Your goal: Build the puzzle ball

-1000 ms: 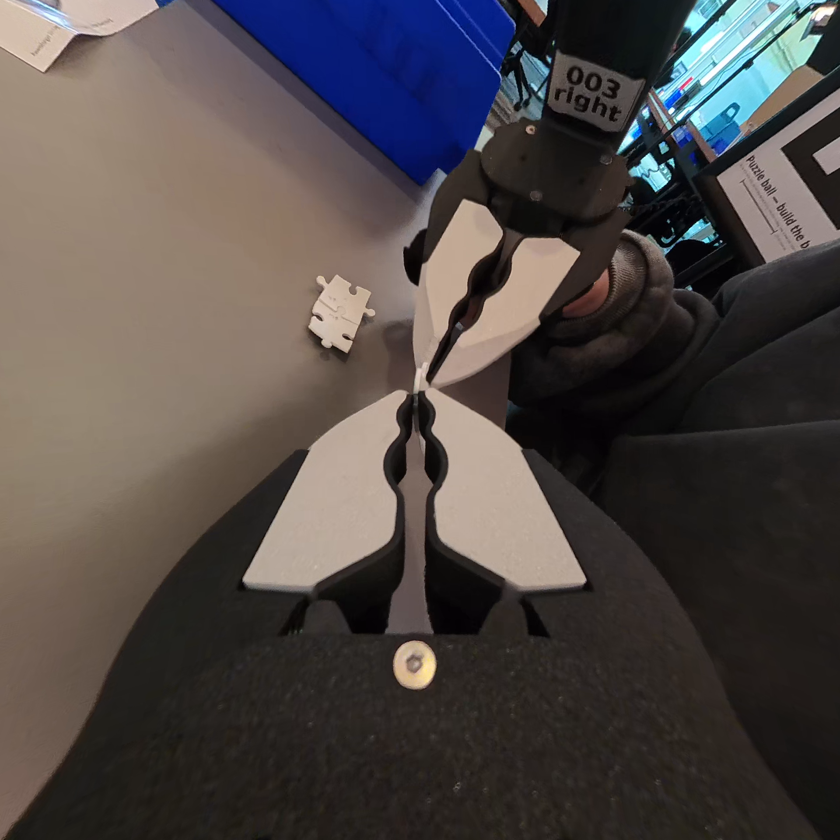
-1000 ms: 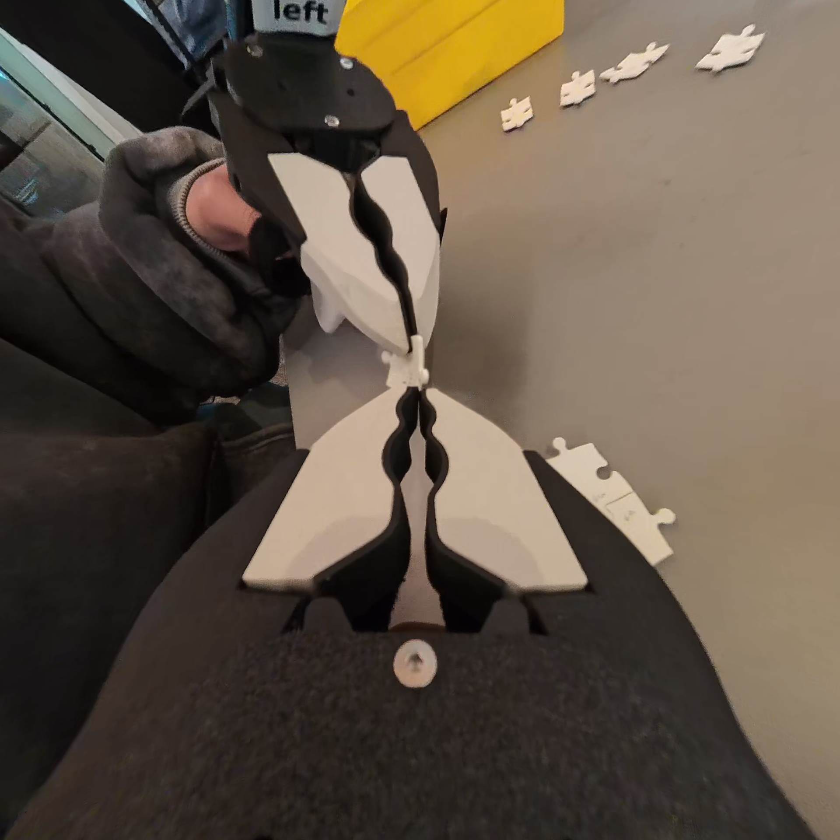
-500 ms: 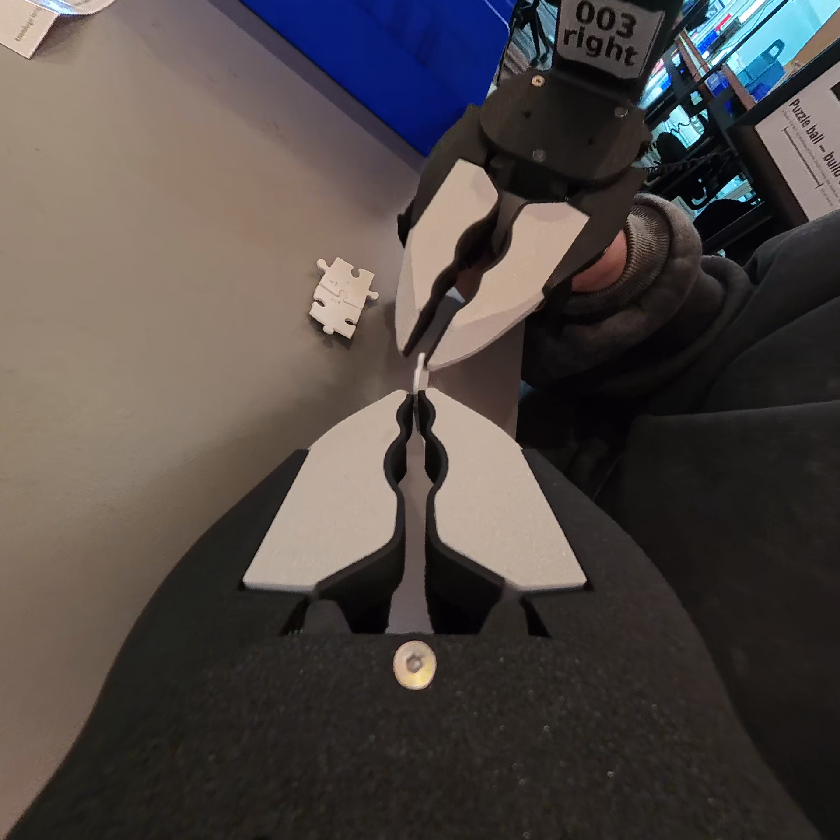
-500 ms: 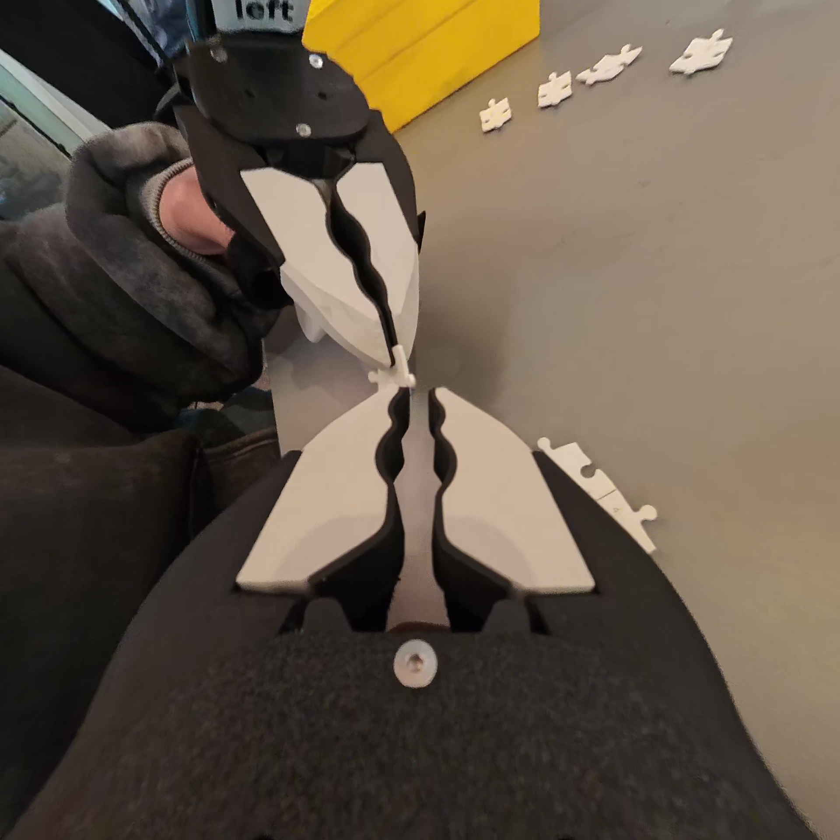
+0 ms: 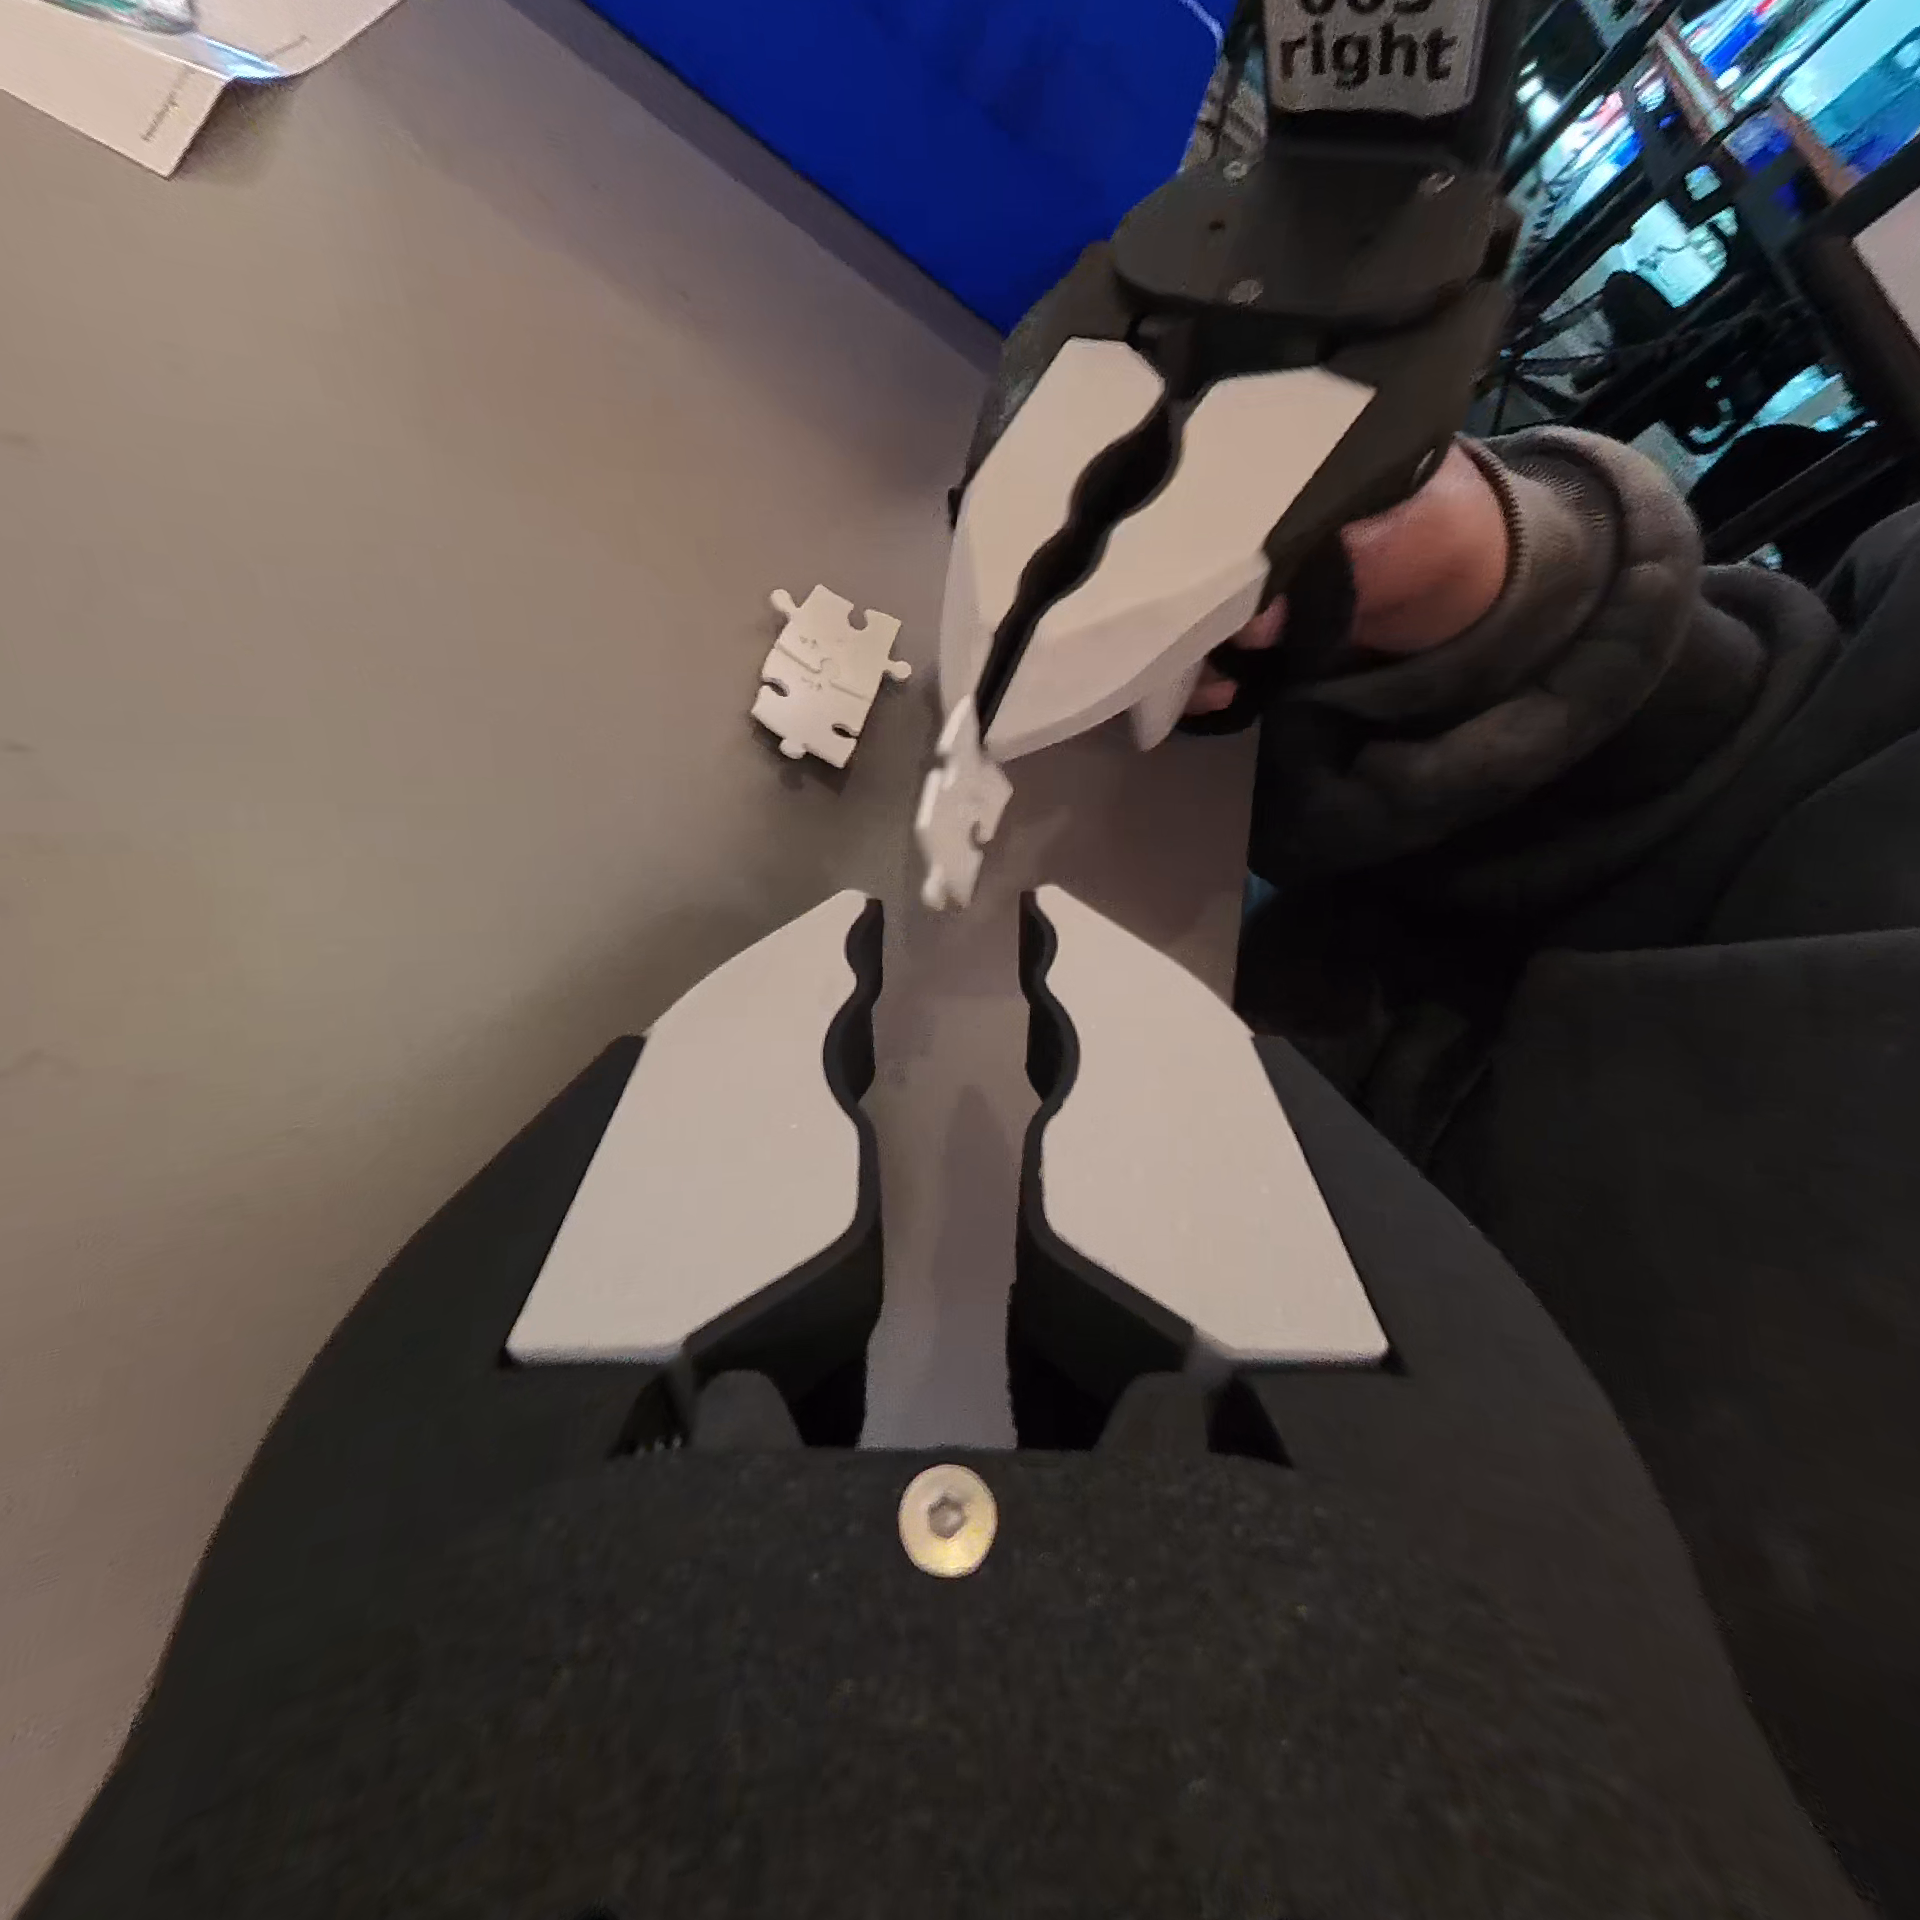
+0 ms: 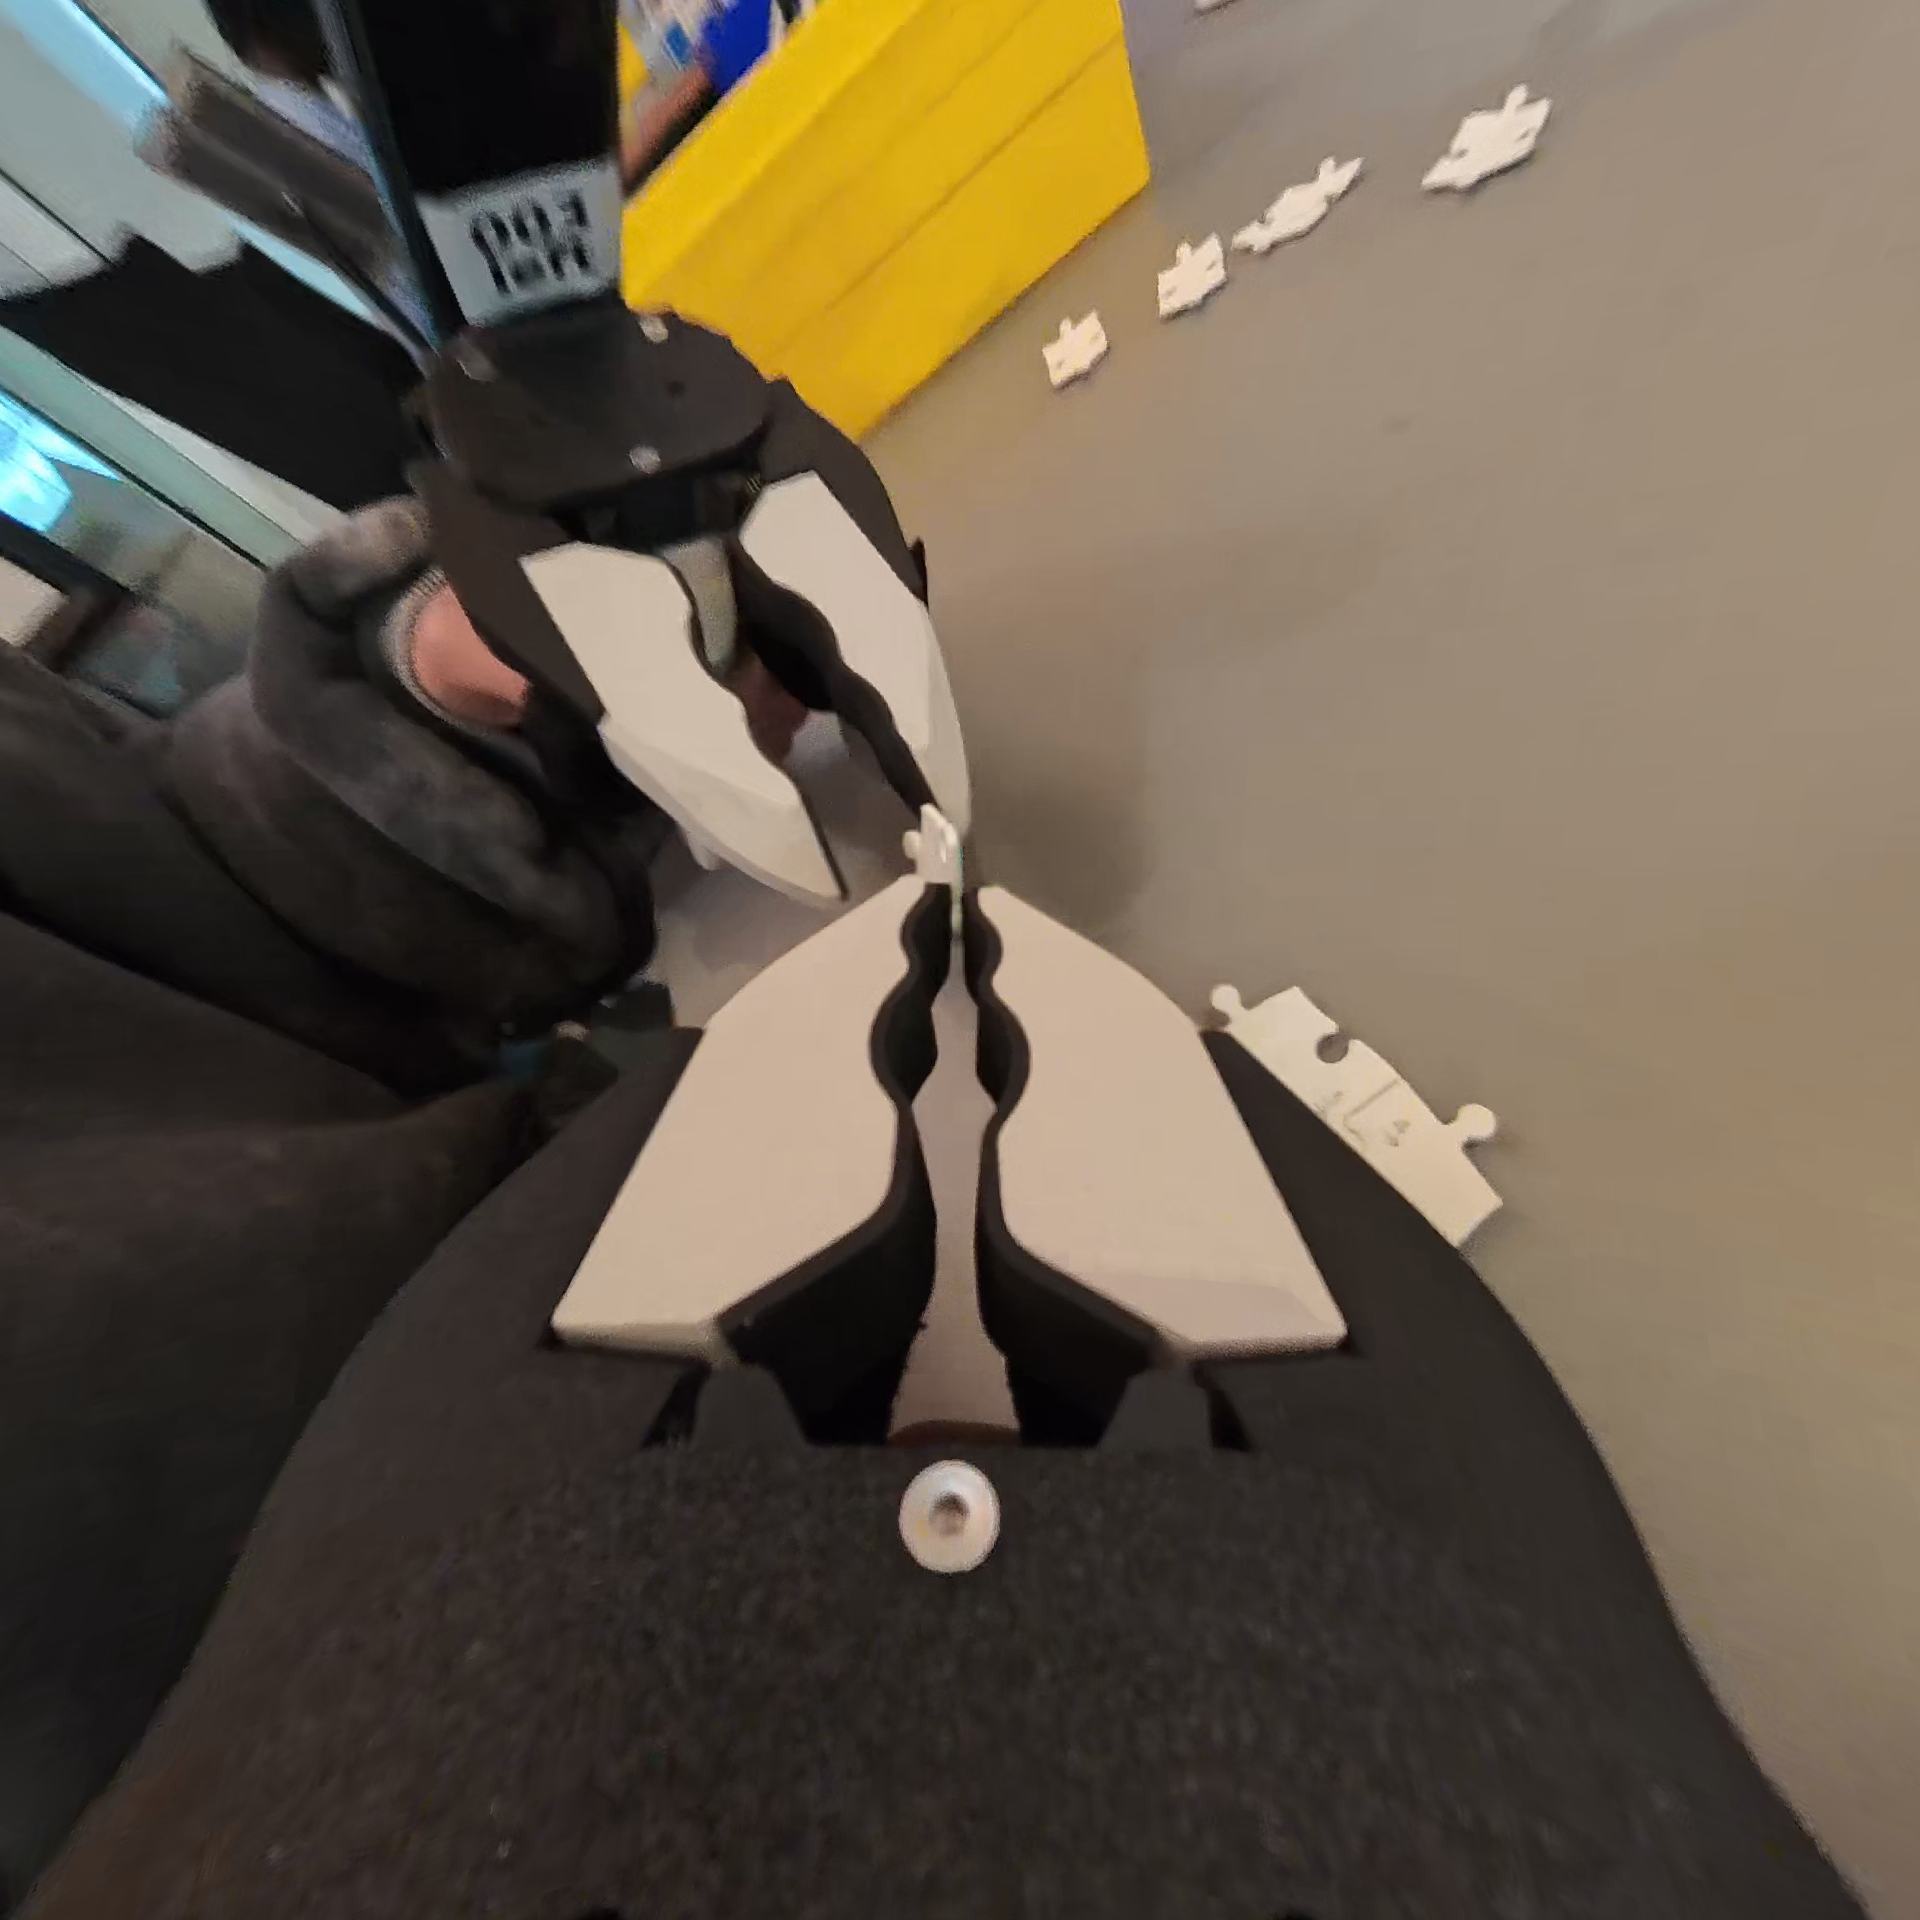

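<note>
- The left gripper (image 5: 951,909) has opened its white fingers since half a second ago and let go of the small white puzzle piece (image 5: 961,810).
- The right gripper (image 6: 958,896), open before, now pinches this piece at its tips, above the table.
- A joined pair of white puzzle pieces (image 5: 828,689) lies on the grey table (image 5: 364,623) at the left.
- Far behind stand a blue bin (image 5: 935,125) and a yellow box (image 6: 883,208), with loose white pieces (image 6: 1288,213) near it.

white puzzle piece (image 5: 961,821) | airborne, tilted | joined pair (image 5: 828,690) | flat on table
</note>
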A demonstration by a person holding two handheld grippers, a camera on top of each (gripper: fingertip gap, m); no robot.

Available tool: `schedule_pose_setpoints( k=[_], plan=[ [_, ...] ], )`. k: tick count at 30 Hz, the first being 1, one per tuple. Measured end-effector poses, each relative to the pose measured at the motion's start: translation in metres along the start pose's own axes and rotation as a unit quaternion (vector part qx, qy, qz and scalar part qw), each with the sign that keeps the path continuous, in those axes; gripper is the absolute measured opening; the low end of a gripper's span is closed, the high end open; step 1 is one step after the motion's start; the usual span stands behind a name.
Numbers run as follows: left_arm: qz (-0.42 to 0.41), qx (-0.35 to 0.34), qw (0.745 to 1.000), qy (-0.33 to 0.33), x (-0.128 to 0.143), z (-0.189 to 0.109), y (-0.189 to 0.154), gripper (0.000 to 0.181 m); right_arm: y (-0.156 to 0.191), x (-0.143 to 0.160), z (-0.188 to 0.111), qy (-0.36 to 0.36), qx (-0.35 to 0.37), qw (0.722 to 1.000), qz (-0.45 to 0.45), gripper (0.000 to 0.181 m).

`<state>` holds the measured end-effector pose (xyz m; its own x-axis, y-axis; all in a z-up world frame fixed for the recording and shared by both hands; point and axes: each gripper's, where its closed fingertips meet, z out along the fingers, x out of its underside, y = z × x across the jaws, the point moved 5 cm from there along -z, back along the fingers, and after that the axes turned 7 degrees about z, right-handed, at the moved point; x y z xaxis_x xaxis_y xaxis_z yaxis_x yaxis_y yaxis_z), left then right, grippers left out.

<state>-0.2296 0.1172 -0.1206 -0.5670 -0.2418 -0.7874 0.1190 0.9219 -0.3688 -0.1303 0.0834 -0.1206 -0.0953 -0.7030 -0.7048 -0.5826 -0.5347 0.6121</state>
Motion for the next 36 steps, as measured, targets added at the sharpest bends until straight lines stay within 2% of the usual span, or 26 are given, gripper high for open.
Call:
schedule_pose_setpoints(
  k=[4, 7, 8, 13, 22, 36],
  plan=[
    [-0.021, 0.014, 1.000, -0.014, 0.001, 0.004, 0.002, 0.021, 0.004, -0.003, -0.001, -0.022, -0.031, 0.999, 0.012, 0.002],
    [-0.035, 0.050, 0.998, -0.023, 0.000, 0.005, -0.001, 0.004, 0.007, -0.003, 0.000, -0.025, -0.037, 0.999, 0.010, 0.003],
    [-0.039, 0.054, 0.998, -0.022, 0.001, 0.005, 0.000, 0.003, 0.007, -0.002, 0.001, -0.020, -0.038, 0.999, 0.005, 0.003],
    [-0.053, 0.057, 0.996, -0.036, -0.002, -0.001, 0.004, 0.002, 0.006, 0.010, 0.007, 0.029, -0.022, 0.999, -0.020, 0.003],
    [-0.032, 0.028, 0.999, 0.006, 0.002, 0.000, 0.005, 0.002, 0.000, 0.007, 0.004, 0.028, 0.005, 0.999, -0.034, 0.007],
    [-0.035, 0.026, 0.999, -0.012, -0.003, -0.001, 0.003, 0.003, 0.006, 0.014, 0.010, 0.061, 0.005, 0.997, -0.045, 0.003]
  ],
)
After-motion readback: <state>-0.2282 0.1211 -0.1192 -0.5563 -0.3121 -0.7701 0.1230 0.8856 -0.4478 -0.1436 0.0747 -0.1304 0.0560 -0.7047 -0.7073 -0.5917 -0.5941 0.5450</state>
